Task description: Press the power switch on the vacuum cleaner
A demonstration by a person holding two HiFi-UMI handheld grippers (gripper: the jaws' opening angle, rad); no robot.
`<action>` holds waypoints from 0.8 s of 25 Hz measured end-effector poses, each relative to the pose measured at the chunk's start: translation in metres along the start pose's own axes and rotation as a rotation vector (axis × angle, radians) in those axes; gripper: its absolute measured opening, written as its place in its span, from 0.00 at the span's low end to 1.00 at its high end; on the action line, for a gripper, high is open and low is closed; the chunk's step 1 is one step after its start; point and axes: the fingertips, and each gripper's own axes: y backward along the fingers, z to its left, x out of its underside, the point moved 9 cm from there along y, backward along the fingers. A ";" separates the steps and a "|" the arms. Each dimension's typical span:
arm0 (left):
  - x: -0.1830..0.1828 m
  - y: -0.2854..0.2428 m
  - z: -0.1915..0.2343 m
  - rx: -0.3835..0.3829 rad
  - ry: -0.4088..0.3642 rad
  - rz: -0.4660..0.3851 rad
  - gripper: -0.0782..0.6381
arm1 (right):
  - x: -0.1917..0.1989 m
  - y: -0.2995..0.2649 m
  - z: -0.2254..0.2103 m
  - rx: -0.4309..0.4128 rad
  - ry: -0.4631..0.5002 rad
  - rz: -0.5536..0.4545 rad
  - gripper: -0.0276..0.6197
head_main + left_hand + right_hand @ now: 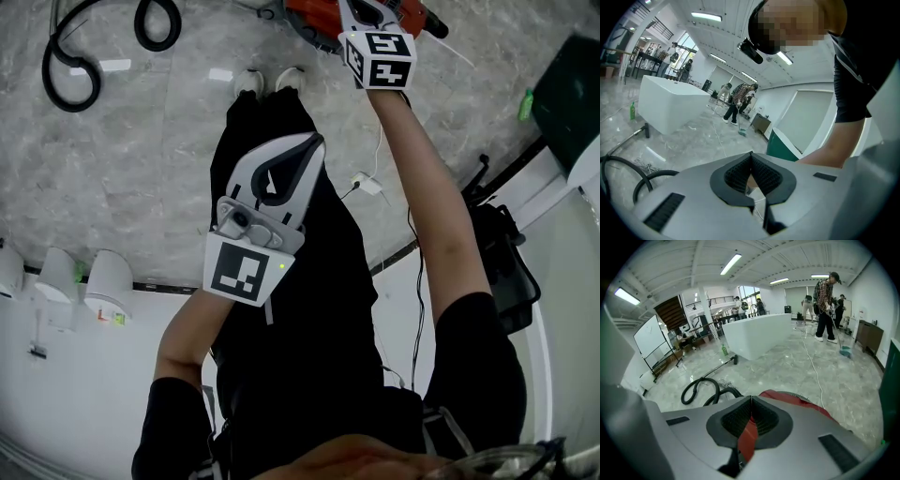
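- Two grippers show in the head view. The left gripper (pixel 312 145) sits at mid-frame over the person's black clothing, its white jaws pressed together and empty.
- At the top edge of that view, the right gripper (pixel 361 11) is held out on a straight arm over the red vacuum cleaner (pixel 314 17). The cleaner stands on the marble floor (pixel 141 141) at top centre, and the frame edge cuts off the ends of the jaws.
- Also there, a black hose (pixel 47 70) loops at the upper left, and a white cable (pixel 367 183) lies right of centre.
- Left gripper view: the left gripper (pixel 751 154) has its jaws closed tip to tip with nothing between them. The hose (pixel 644 179) curves at the lower left. A white bench (pixel 670 108) stands at mid-left with a green bottle (pixel 632 111) on the floor beside it.
- Right gripper view: the right gripper (pixel 751 398) also has its jaws closed tip to tip, gripping nothing. The vacuum cleaner (pixel 801 404) shows red in the gap under the tips and rises just beyond them, lower right of centre. Whether the tips touch it, and where its switch sits, cannot be told.
- Further back in that view, the hose (pixel 701 379) coils at left of centre and the white bench (pixel 759 336) stands at mid-frame.
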 end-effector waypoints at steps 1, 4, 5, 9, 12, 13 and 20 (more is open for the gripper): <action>0.001 -0.001 0.002 -0.003 0.006 0.005 0.13 | 0.001 -0.003 -0.003 -0.010 -0.020 0.010 0.07; 0.002 -0.002 0.008 -0.012 0.019 0.012 0.13 | 0.002 -0.012 -0.012 -0.020 -0.083 0.020 0.07; 0.003 -0.002 0.009 -0.012 0.022 0.013 0.13 | 0.003 -0.015 -0.014 -0.015 -0.099 0.022 0.07; 0.007 -0.003 0.014 -0.008 0.017 0.016 0.13 | 0.007 -0.019 -0.021 0.013 -0.144 0.053 0.07; 0.014 -0.007 0.018 -0.014 0.018 0.027 0.13 | 0.011 -0.024 -0.021 0.012 -0.166 0.067 0.07; 0.015 -0.008 0.019 -0.016 0.021 0.028 0.13 | 0.012 -0.025 -0.021 0.007 -0.166 0.064 0.07; 0.016 -0.014 0.022 -0.029 0.039 0.013 0.13 | 0.007 -0.029 -0.021 0.019 -0.120 0.088 0.07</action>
